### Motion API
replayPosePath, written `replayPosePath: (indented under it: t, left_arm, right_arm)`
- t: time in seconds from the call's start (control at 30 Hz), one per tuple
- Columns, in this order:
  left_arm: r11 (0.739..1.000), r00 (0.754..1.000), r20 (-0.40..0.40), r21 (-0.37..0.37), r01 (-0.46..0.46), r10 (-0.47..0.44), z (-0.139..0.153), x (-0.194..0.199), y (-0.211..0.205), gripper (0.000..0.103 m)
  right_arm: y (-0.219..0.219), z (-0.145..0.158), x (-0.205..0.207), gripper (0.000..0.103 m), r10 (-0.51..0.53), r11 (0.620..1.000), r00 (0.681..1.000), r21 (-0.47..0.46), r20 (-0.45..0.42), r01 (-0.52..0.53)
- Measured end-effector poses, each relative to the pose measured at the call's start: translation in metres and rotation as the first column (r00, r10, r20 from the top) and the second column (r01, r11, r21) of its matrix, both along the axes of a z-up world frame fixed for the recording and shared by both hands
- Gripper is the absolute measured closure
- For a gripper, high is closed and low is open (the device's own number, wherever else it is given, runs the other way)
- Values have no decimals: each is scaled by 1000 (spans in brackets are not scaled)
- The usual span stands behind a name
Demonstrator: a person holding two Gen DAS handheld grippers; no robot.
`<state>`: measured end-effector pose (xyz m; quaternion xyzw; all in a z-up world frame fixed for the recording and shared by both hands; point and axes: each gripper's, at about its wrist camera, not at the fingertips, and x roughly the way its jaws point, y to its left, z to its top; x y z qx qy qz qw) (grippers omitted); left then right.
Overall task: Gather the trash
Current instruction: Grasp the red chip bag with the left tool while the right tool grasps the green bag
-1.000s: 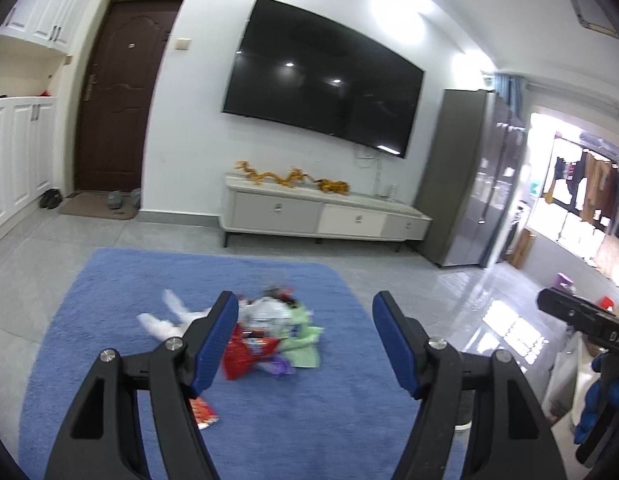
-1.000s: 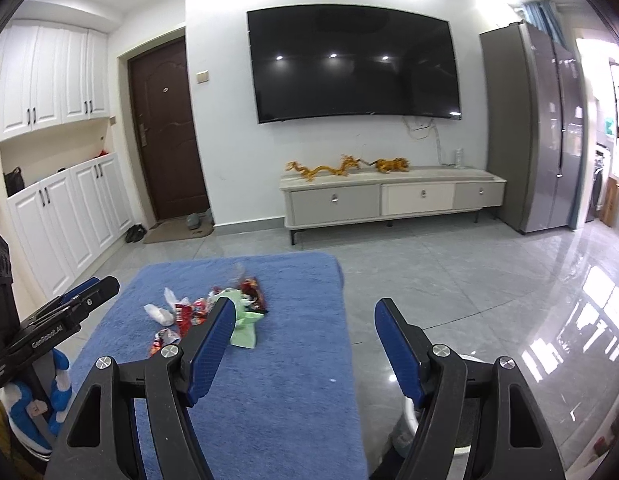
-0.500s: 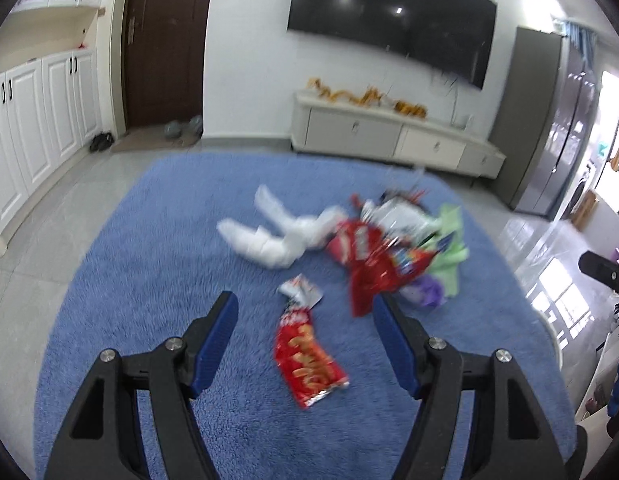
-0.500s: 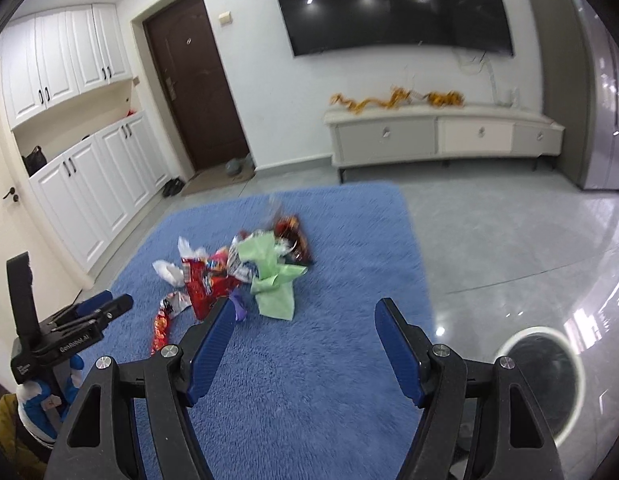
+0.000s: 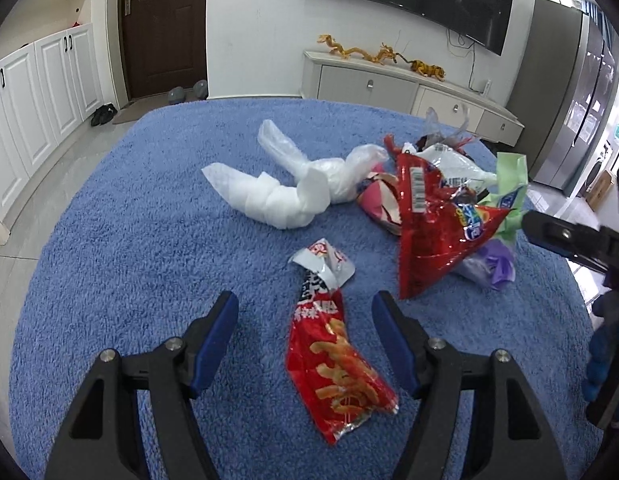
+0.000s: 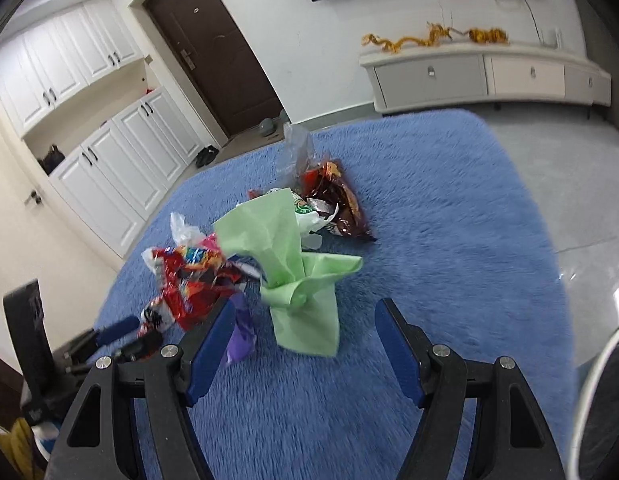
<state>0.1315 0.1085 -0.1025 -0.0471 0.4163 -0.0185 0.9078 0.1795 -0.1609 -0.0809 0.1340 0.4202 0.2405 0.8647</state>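
A pile of trash lies on a blue rug (image 5: 129, 248). In the left wrist view my left gripper (image 5: 305, 308) is open and empty, its fingers either side of a flat red snack wrapper (image 5: 333, 360). Beyond it lie a white plastic bag (image 5: 285, 192) and a large red foil bag (image 5: 429, 224). In the right wrist view my right gripper (image 6: 305, 312) is open and empty, just in front of crumpled green paper (image 6: 293, 264). A red wrapper (image 6: 185, 280), a purple wrapper (image 6: 241, 332) and a brown wrapper (image 6: 341, 208) lie around the paper.
A white-rimmed bin (image 6: 601, 400) stands at the right edge of the right wrist view. A low TV cabinet (image 5: 405, 84), a dark door (image 5: 165, 28) and white cupboards (image 5: 37, 88) line the walls. Grey tiled floor (image 6: 581, 184) surrounds the rug.
Both grippers have moved forward and down toward the trash pile, which now fills the views. Both stay open and empty.
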Motion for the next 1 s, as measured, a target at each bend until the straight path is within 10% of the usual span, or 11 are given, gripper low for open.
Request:
replayPosePath:
  t: [0.2,0.33,0.5,1.0]
  left_arm:
    - [1000,1000,-18,-15,11,-12,-4,4,0,47]
    - [1000,1000,-19,-15,22,-22,-4,3,-3,60]
    - [999,999,-17,-25,30,-30,-4,-1,-2,78]
    - [995,995,91,-87,57,-49,49,-51,7,85]
  right_arm:
    - [-3,-10,18,34,-1,997,999,76,-37,4]
    - [0,-13,20,60,26,996,999,87,-47,-22]
    - [-7,-6,8,68,39,996,999,81,-21,-37]
    - [-35,54,-72,69,-23,998,996,66,88,18]
